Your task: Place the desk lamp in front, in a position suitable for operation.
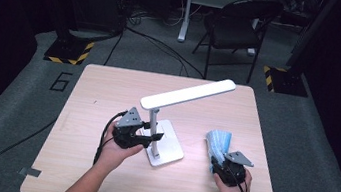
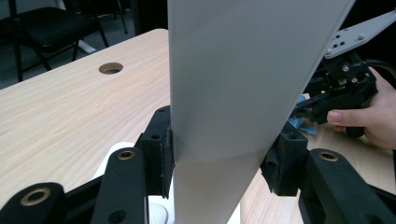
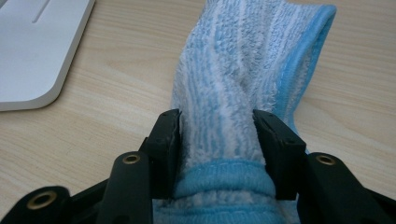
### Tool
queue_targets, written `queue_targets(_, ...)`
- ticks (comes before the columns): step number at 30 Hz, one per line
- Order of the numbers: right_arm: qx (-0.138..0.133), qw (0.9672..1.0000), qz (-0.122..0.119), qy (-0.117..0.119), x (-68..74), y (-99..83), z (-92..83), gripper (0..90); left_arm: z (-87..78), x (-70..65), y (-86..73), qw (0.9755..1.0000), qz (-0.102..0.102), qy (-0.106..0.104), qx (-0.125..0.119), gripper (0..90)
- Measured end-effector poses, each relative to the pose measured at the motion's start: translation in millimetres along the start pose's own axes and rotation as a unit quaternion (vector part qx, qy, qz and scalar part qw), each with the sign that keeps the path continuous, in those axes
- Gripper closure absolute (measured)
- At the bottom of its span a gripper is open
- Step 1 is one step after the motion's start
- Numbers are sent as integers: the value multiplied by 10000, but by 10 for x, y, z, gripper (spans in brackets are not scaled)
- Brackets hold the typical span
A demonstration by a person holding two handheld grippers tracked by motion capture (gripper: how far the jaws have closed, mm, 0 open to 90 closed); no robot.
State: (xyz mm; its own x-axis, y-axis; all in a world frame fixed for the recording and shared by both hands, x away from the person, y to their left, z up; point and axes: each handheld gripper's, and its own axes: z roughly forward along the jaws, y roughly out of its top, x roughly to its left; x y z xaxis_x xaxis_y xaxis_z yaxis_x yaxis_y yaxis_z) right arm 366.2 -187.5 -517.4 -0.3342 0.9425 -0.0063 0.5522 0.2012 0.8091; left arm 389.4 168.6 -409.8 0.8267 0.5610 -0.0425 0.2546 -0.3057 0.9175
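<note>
- The left gripper [image 1: 151,137] sits at about 7 o'clock from the table's centre in the high view, carried by the person's left hand [image 1: 115,150], whose forearm comes in from the bottom edge.
- In the left gripper view its two black jaws stand on either side of the lamp post [image 2: 233,107]; the left pad lies flat against the white face and the right pad meets the post's other edge, so it is clamped on the post.
- The lamp base [image 1: 169,147], a white square plate, lies flat on the table [image 1: 108,92] just past the left gripper, at its 3 o'clock; the post rises upright from it.
- The right gripper [image 1: 216,164] is at about 4 o'clock from the table's centre, well apart from the lamp, in the person's right hand [image 1: 235,186].
- In the right gripper view a blue-and-white striped towel [image 3: 238,74] runs between its jaws, both pads pressing into the bunched pile, so it is grasping the towel; the towel's far end stretches toward 12 o'clock over the wood.
- In that view a corner of the lamp base lies at 10 o'clock.
- The lamp head [image 1: 189,94], a long white bar, slants from above the post toward 2 o'clock.
- Beyond the table, at 12 o'clock, a dark folding chair [image 1: 236,24] stands on the grey floor.
</note>
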Motion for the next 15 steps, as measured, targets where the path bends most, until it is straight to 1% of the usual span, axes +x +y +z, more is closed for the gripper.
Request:
queue_targets(1, 1, 10000, 12, 0, 3, 0, 1, 529, 1, -2, 0, 10000, 1, -43, -3, 516)
queue_targets(3, -14, 10000, 9, 10, 3, 0, 3, 522, 5, -16, -3, 10000, 2, -65, -26, 516)
queue_targets(4, -22, 10000, 13, -3, 6, 0, 4, 518, 0, -20, -1, 10000, 28, -67, 0, 517)
queue_targets(6, -52, 10000, 1, -19, 11, -3, 7, 510, -2, -30, 0, 9999, 35, -141, 23, 517)
queue_targets(7, -16, 10000, 15, -15, 15, 0, 1, 506, -2, -33, 0, 9999, 33, -161, 26, 517)
queue_targets(9, -33, 10000, 16, -28, 19, -1, 4, 498, 3, -44, -1, 9999, 49, -156, 8, 517)
queue_targets(13, -32, 10000, -7, -26, 24, -2, 17, 486, 0, -56, 2, 9996, 88, -257, 39, 517)
queue_targets(14, -84, 10000, -18, -25, 22, -5, 26, 486, 3, -66, 0, 9996, 69, -290, 27, 517)
queue_targets(15, -5, 10000, -33, -44, 20, -2, 21, 488, 5, -74, 0, 9994, 86, -326, 28, 517)
